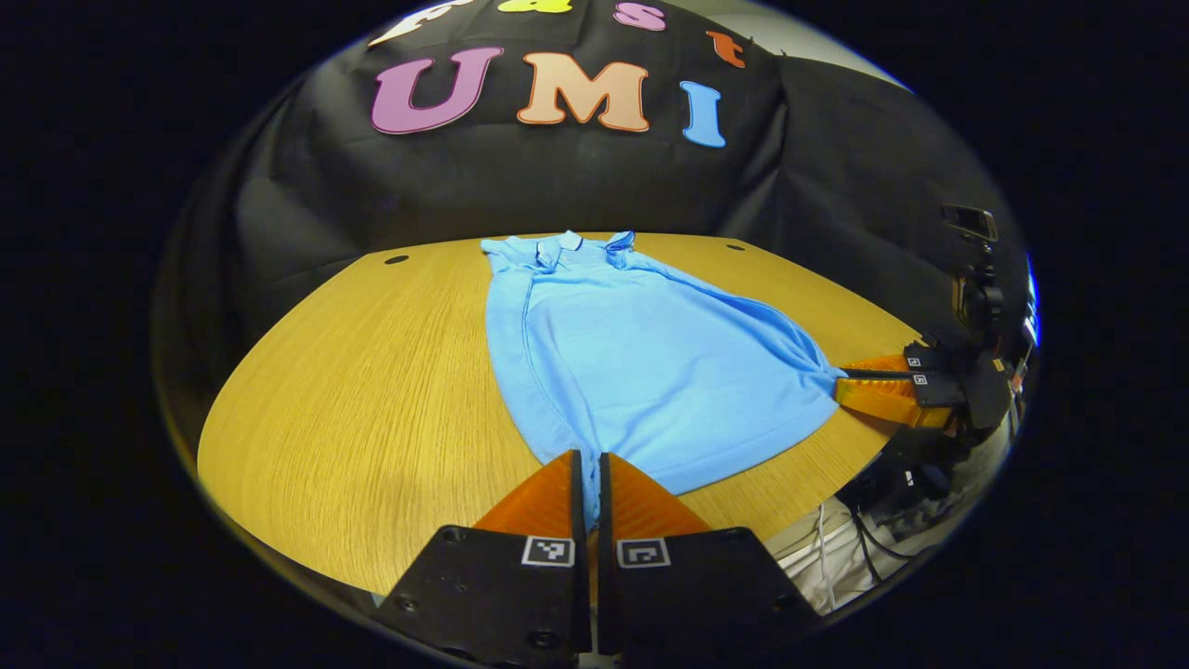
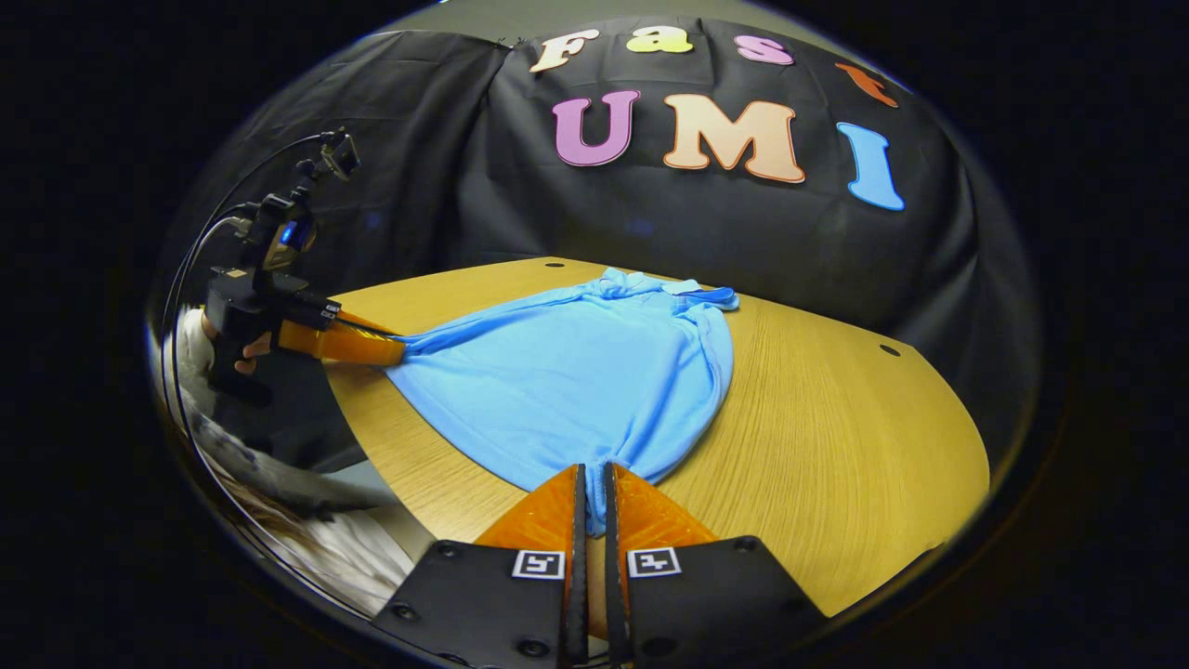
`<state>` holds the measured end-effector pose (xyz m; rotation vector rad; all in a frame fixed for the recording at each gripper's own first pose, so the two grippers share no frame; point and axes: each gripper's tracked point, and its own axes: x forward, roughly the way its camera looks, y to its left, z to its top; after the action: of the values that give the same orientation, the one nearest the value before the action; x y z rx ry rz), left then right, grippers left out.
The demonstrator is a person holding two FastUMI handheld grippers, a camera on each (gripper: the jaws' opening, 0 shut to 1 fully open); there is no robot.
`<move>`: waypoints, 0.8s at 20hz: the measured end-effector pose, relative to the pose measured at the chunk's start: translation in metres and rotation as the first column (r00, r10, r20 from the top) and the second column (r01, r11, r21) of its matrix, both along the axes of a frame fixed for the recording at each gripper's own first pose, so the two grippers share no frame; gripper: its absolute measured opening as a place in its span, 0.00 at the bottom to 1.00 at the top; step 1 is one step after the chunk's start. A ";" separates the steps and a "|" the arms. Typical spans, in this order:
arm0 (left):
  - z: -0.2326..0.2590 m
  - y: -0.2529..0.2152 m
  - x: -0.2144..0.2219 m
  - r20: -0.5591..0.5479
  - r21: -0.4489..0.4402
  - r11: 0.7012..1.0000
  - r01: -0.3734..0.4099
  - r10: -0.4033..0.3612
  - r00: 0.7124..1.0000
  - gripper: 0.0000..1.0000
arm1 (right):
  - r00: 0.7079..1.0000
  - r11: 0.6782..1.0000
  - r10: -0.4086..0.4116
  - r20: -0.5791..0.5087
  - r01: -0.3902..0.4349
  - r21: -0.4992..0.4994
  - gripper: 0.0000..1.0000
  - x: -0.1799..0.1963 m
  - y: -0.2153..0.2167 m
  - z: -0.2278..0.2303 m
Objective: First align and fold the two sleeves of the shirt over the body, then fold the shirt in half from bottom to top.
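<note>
The shirt (image 1: pixel 641 372) is lying flat on the tabletop (image 1: pixel 372 390), its collar at the far edge toward the top of the frame and its hem at the near edge; the sleeves are lying folded in over the body. In the left gripper view, the left gripper (image 1: pixel 589 478) is sitting at the bottom centre with its jaws nearly closed, pinching a hem corner of the shirt between them. At the right edge of that frame, the right gripper (image 1: pixel 850 381) is reaching in level from the side, its jaws closed on the other hem corner, the cloth bunching at its tips. In the right gripper view, the right gripper (image 2: pixel 591 488) is at the bottom centre, jaws drawn close together on the hem, while the left gripper (image 2: pixel 395 351) is coming in from the middle left with a hand (image 2: pixel 243 351) wrapped round its handle, clamping the shirt's corner.
</note>
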<state>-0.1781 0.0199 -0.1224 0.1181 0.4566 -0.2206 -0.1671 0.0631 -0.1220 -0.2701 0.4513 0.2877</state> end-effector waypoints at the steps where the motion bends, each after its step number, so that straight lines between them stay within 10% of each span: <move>1: 0.000 -0.001 0.000 -0.005 0.014 1.000 0.004 -0.004 1.000 0.02 | 1.000 1.000 -0.008 -0.006 0.008 0.018 0.03 0.003 -0.001 -0.001; 16: 0.145 -0.005 0.088 0.249 -0.092 0.995 0.025 -0.002 0.969 0.00 | 0.990 0.999 -0.025 0.138 0.019 0.043 0.02 0.088 0.006 0.116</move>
<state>-0.0904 0.0151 0.0225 0.0547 0.1953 -0.2371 -0.0789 0.0690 -0.0063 -0.2428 0.3106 0.2547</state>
